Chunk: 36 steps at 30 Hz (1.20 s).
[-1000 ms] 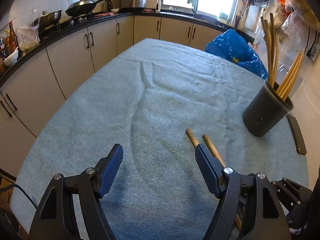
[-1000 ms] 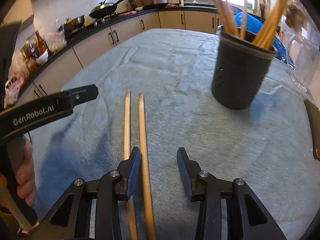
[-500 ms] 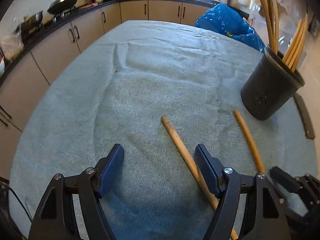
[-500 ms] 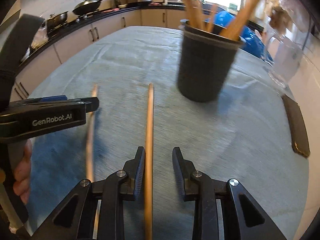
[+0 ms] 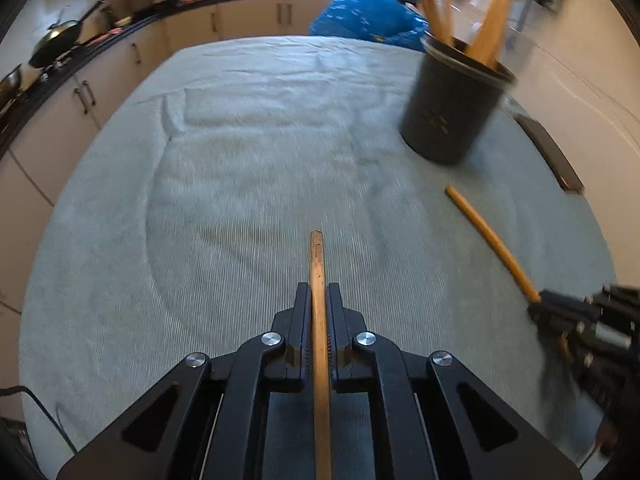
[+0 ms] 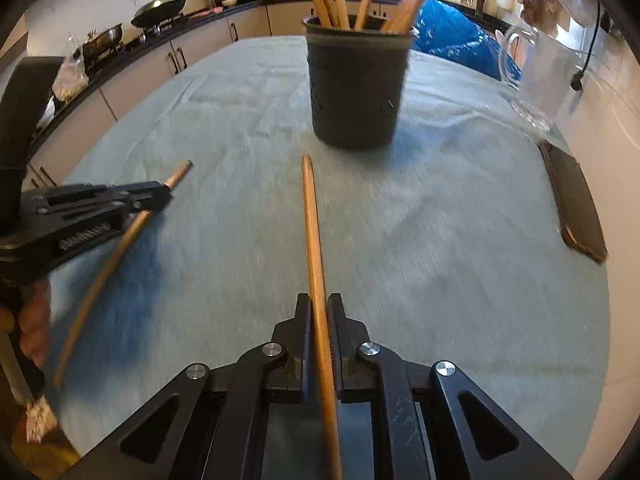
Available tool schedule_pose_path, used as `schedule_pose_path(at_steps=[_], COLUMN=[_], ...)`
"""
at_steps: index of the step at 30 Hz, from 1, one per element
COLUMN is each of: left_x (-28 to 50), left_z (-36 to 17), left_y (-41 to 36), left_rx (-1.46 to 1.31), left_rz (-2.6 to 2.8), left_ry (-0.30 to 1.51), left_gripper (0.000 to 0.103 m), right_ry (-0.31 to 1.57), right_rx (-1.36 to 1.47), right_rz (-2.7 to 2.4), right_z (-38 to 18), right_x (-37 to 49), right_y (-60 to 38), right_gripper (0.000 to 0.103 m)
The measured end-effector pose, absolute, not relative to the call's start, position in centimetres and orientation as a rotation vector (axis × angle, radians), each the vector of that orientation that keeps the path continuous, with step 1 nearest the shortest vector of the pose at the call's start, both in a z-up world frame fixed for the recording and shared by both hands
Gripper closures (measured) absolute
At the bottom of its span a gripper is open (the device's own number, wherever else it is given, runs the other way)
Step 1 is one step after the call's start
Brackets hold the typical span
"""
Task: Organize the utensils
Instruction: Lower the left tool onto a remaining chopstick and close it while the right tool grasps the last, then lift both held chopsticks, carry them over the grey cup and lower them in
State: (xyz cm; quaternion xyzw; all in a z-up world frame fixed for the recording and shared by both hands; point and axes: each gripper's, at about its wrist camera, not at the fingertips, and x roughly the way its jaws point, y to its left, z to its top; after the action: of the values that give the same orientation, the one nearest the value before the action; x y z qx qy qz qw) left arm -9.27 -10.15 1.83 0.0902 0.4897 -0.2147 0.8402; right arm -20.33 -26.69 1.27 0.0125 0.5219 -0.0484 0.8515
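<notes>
My left gripper (image 5: 318, 294) is shut on a wooden chopstick (image 5: 318, 264) that sticks out ahead of the pads over the grey-blue tablecloth (image 5: 248, 168). My right gripper (image 6: 319, 304) is shut on a second wooden chopstick (image 6: 310, 216), whose tip points at the dark utensil holder (image 6: 356, 92). That holder (image 5: 452, 108) stands at the far right of the table and has several wooden utensils upright in it. In the left wrist view the right gripper (image 5: 538, 308) shows low on the right with its chopstick (image 5: 488, 236). The right wrist view has the left gripper (image 6: 164, 196) and its chopstick (image 6: 120, 248) at the left edge.
A dark flat slab (image 6: 572, 204) lies near the table's right edge, and a clear glass jug (image 6: 536, 80) stands behind it. A blue bag (image 5: 360, 16) sits beyond the far end. Kitchen counters with pans (image 6: 160, 4) run along the left. A hand (image 6: 32, 332) holds the left gripper.
Both grippers went from open to shut, each on one chopstick. The two chopsticks lay side by side and now point apart. Both views have shifted toward the holder.
</notes>
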Motion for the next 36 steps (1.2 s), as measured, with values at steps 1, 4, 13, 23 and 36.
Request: schedule_pose_path(at_steps=[1,4,13,23,36], left_x=[-9.7,-10.1,-7.5,-5.9,-7.1], left_z=[1.9,2.0,2.0,1.7,2.0], left_y=[-9.6,-8.7,-10.0,-10.7,-11.4], left_rx=[0.186,0.167,0.157,0.167,0.267], left_rz=[-0.473,-0.492,-0.468,-0.492,-0.476], left_ry=[1.054,1.095,1.182,1.161,1.087], left_gripper=[0.096,0.096,0.096,0.096,0.097], right_ry=[1.107,1.131,1.169,1.22,1.196], right_rx=[0.025,0.055,0.053,-0.02,-0.046], right_rz=[-0.097,-0.075,-0.074,-0.095,-0.088], right_z=[1.3,1.6,1.5,1.1,1.1], right_x=[-21.0,-22.2,-17.5,-10.1,-9.4], right_y=[-26.8,-27.5,-27.9,-26.8,-25.3], right_gripper=[0.094,0.089,0.083,0.083,0.096])
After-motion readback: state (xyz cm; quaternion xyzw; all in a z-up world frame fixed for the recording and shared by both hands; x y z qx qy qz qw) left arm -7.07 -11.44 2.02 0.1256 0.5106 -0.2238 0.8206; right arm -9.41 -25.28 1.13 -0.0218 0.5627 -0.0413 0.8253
